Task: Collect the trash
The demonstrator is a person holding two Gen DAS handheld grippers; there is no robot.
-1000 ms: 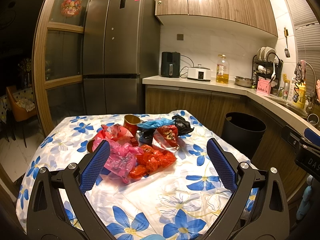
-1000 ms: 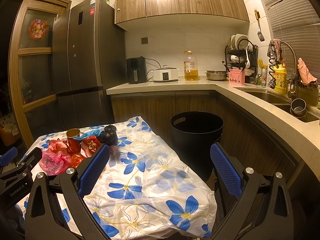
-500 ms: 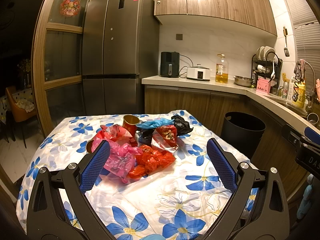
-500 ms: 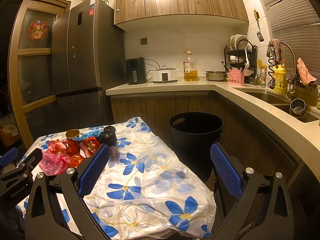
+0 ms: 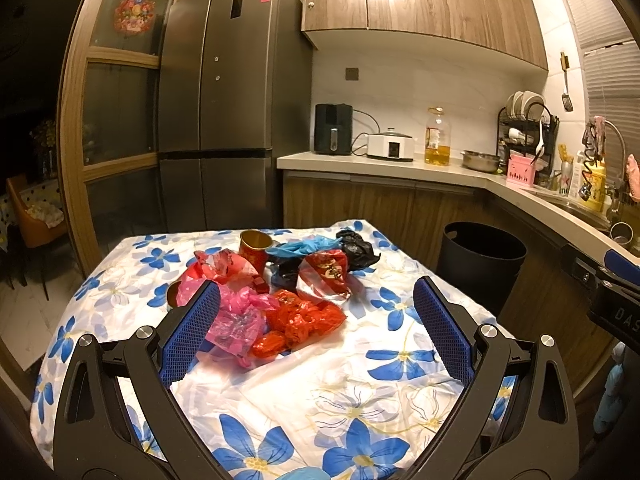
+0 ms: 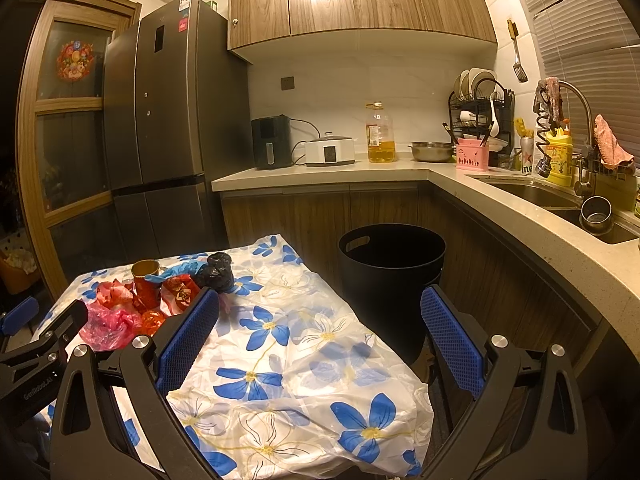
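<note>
Your 2 tools — left tool [image 5: 316, 324] and right tool [image 6: 320, 328] — hang released, empty, above the worktop [image 5: 360, 380], trash pile [image 5: 280, 280] untouched, bin [image 6: 392, 252] beside.

Right hand-held gripper [image 6: 320, 328] edged slightly leftward.

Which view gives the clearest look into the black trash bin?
The right wrist view: the black trash bin stands near mid-frame beside the table, open rim and handle cutout visible. The left wrist view shows it smaller, toward the right, beyond the table's corner.
</note>
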